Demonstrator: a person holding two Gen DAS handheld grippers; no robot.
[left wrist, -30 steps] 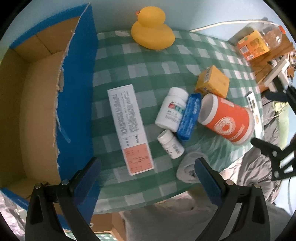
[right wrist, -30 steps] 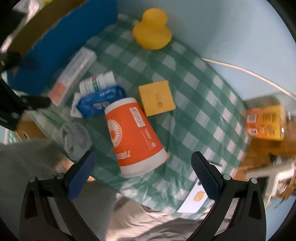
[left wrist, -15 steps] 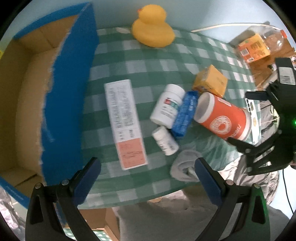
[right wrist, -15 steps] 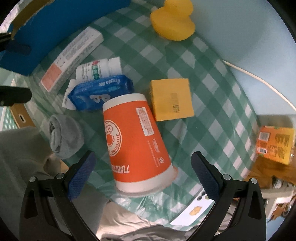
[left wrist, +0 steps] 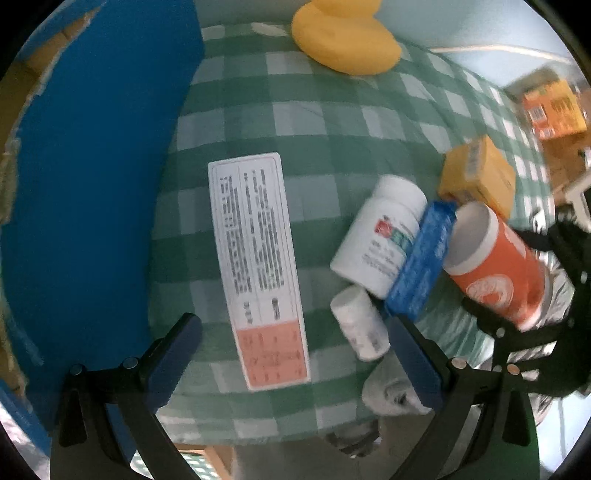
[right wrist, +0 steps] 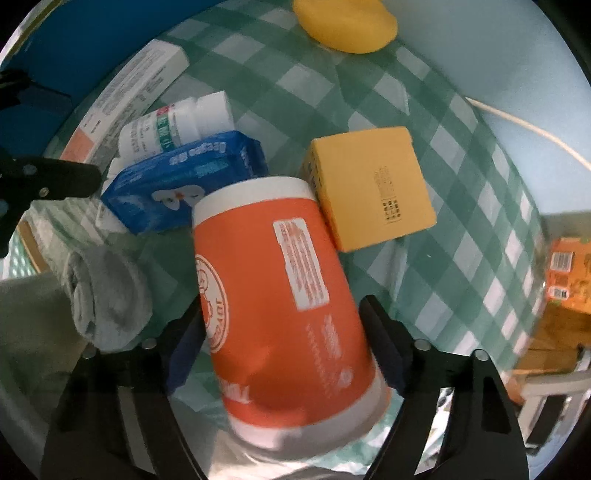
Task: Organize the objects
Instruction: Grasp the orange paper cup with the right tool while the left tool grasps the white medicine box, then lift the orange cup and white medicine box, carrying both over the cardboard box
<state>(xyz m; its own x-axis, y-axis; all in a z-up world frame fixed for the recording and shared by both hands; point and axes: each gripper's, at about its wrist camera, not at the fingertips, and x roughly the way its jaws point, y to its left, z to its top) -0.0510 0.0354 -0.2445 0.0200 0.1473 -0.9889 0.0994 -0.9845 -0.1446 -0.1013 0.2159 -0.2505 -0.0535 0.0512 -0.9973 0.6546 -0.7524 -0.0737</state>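
Right tool (right wrist: 280, 347): its two dark-padded fingers (right wrist: 384, 347) flank the orange paper cup (right wrist: 273, 295), which lies on its side on the green-checked counter (right wrist: 461, 206) with its narrow white-rimmed end pointing away from the camera and its wide end nearest the lens; the pads sit at or against the cup's flanks, though actual contact cannot be confirmed. Beside the cup's far end lie a blue wipes packet (right wrist: 184, 184) on its left and a yellow box (right wrist: 373, 188) on its right, both close against it. Behind the packet rests a white pill bottle (right wrist: 173, 125) on its side, and further left a long white carton (right wrist: 129, 96). A rolled grey sock (right wrist: 107, 295) sits at the counter's near edge, left of the cup. A yellow rubber duck (right wrist: 347, 26) stands at the far side. Left tool (left wrist: 291, 354): fingers spread wide and holding nothing, poised above the orange-tipped near end of the long white carton (left wrist: 258, 266), which lies flat between the blue-walled cardboard box (left wrist: 92, 184) on the left and the cluster of bottles on the right. That cluster comprises the large pill bottle (left wrist: 380, 232), a small white bottle (left wrist: 358, 325), the blue packet (left wrist: 421, 258) and the orange cup (left wrist: 495, 266), with the right tool's black frame visible around the cup.
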